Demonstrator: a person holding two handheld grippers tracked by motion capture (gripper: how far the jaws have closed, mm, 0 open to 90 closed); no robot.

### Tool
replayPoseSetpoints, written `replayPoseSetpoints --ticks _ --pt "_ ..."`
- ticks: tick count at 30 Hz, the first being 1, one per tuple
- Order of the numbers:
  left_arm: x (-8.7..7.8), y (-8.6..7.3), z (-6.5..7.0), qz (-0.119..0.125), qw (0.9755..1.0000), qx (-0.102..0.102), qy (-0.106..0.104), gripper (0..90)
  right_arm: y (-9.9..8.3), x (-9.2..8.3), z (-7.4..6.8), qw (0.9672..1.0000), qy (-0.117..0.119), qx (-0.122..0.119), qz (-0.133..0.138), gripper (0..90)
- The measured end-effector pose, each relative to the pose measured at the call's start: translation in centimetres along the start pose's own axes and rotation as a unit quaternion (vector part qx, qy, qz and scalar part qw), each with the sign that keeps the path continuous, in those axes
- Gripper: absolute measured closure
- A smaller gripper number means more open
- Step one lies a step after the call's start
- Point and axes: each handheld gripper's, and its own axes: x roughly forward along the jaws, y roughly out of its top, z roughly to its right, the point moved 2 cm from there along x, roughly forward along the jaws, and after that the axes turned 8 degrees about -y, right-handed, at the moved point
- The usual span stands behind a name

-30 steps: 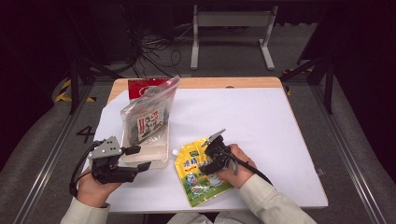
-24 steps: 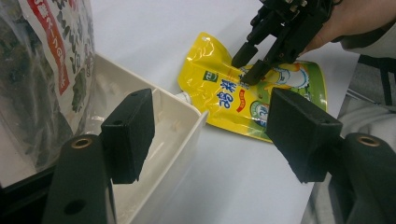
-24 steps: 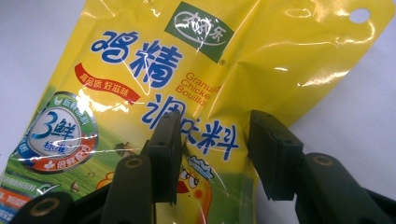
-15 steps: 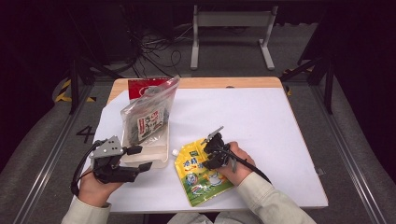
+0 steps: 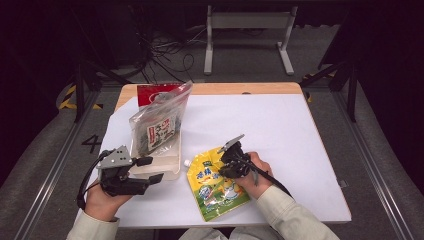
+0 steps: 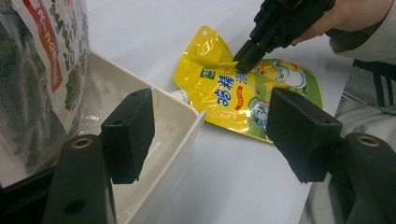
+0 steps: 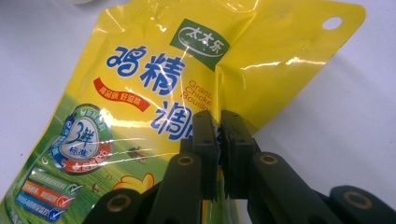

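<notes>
A yellow stand-up pouch with blue print lies flat on the white table sheet at the front middle. My right gripper rests on its upper right part. In the right gripper view its jaws have just been closing, and the right gripper now pinches a raised fold of the yellow pouch. My left gripper stands open at the front left, its jaws astride the near corner of a white tray. In the left gripper view, the left gripper has the tray's rim between its jaws, untouched.
A clear bag of dark green contents stands in the white tray. A red packet lies behind it at the table's back left. The white sheet extends to the right. Cables and a metal stand are on the floor beyond.
The right gripper's jaws have come together on the pouch, lifting a fold of it. The left gripper and the tray have stayed where they were.
</notes>
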Motion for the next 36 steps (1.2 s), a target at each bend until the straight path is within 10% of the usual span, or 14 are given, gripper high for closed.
replayPoseSetpoints --ticks 13,27,36 --pt "0.7 -0.1 0.0 0.005 1.0 -0.003 -0.007 33.2 0.2 -4.0 0.1 0.9954 -0.009 -0.008 0.095 85.0" --pt "1.6 0.1 0.1 0.042 0.9988 -0.021 -0.016 32.6 -0.4 -8.2 0.4 0.978 -0.047 -0.013 0.203 84.9" --pt "2.3 0.2 0.2 0.047 0.9984 -0.019 -0.024 32.4 -0.7 -9.2 0.3 0.9726 -0.054 -0.012 0.226 84.9"
